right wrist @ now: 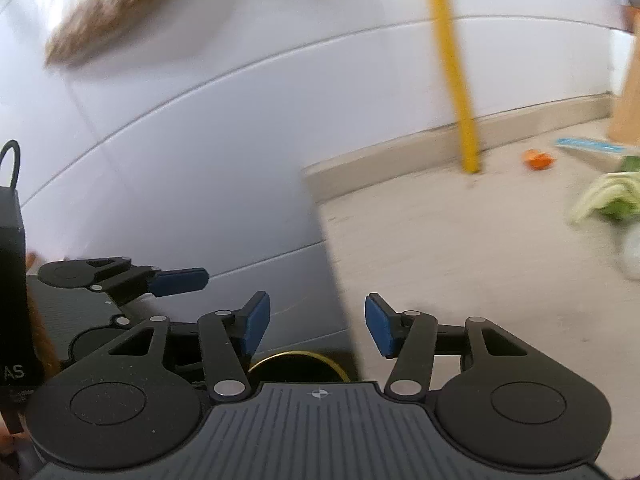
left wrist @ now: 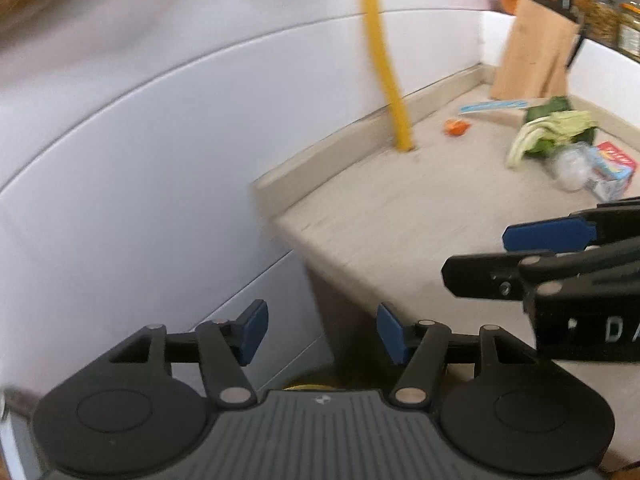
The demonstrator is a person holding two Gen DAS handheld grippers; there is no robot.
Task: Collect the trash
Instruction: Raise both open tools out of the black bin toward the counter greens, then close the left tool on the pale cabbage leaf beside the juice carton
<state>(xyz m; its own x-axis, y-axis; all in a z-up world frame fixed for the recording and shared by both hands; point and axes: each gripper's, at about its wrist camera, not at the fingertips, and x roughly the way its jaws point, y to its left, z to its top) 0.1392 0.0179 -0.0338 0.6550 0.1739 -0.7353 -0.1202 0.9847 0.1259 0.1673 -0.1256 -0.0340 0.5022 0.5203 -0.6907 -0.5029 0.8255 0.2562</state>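
Observation:
Trash lies on the beige counter (left wrist: 400,216): an orange scrap (left wrist: 456,127), a blue strip wrapper (left wrist: 492,106), leafy green scraps (left wrist: 556,132), crumpled clear plastic (left wrist: 570,166) and a red and blue carton (left wrist: 614,170). My left gripper (left wrist: 322,334) hangs open and empty off the counter's left end, by the white wall. My right gripper (left wrist: 476,256) reaches in from the right over the counter's near part. In the right wrist view the right gripper (right wrist: 318,328) is open and empty, with the orange scrap (right wrist: 538,159) and green scraps (right wrist: 612,196) far right.
A yellow pole (left wrist: 384,60) stands on the counter by the back wall. A wooden cutting board (left wrist: 532,52) leans in the far corner, with jars on a ledge behind it. A round, yellow-rimmed dark opening (right wrist: 296,360) shows below the grippers, beside the counter's end.

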